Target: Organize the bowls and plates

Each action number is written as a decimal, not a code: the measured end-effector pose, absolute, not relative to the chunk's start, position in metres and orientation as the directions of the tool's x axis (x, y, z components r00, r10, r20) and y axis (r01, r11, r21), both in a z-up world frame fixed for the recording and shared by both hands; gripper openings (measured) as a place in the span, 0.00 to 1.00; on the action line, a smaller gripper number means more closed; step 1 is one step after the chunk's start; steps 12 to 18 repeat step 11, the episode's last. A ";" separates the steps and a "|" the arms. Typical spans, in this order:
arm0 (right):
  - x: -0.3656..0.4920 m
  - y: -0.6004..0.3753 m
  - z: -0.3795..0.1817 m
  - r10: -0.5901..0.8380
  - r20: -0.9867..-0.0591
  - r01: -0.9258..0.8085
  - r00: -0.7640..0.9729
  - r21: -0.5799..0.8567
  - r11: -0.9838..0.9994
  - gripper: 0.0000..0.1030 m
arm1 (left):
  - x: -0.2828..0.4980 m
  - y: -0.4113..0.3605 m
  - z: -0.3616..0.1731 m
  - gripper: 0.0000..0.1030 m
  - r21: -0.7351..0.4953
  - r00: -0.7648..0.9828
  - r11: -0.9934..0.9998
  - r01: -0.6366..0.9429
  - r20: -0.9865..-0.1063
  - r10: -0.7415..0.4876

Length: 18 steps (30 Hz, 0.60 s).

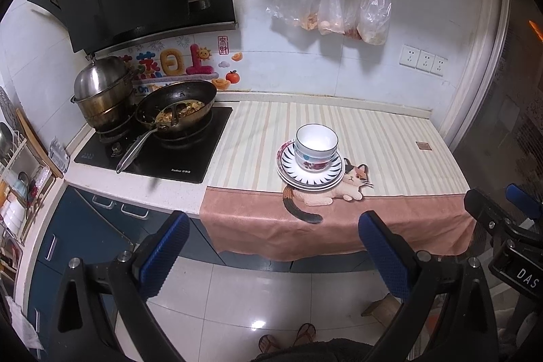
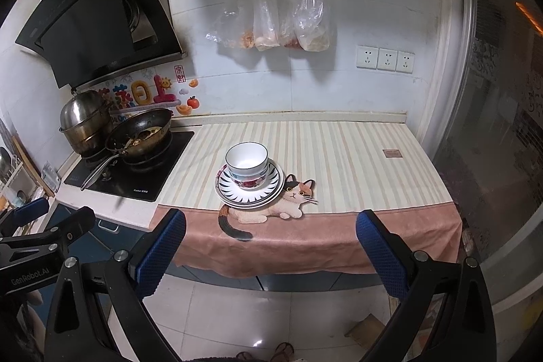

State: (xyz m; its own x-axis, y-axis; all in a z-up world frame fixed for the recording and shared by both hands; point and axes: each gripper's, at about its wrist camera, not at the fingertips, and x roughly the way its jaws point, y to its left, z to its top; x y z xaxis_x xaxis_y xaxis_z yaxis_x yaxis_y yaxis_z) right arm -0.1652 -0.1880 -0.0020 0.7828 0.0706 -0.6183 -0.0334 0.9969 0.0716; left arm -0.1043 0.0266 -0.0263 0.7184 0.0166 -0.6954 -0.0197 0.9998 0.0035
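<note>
On striped cloth (image 1: 373,138), glossy round bowls (image 1: 316,143) nested atop stacked plates (image 1: 310,173)

Ahead of the two claws, one stack holds two bowls (image 1: 316,146) on at least two plates (image 1: 310,173). To the left there is one pan (image 1: 176,106) and one steel pot (image 1: 101,94). Three wall sockets (image 1: 423,60) and about three or four hanging bags (image 1: 334,11) are above.

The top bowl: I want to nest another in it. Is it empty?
Empty. The top bowl sits upright on the stack of plates, its white inside bare.
</note>
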 end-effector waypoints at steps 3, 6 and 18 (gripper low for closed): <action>-0.166 -0.187 -0.002 0.069 -0.618 -0.031 0.783 0.071 0.997 0.99 | -0.104 0.026 -0.027 0.99 0.005 0.718 1.000 -0.022 -0.695 0.019; -0.166 -0.186 -0.002 0.067 -0.618 -0.030 0.784 0.069 0.997 0.99 | -0.105 0.025 -0.028 0.99 0.004 0.718 1.000 -0.027 -0.695 0.023; -0.161 -0.188 -0.002 0.071 -0.619 -0.038 0.782 0.066 0.997 0.99 | -0.103 0.022 -0.032 0.99 0.002 0.712 1.000 -0.028 -0.702 0.021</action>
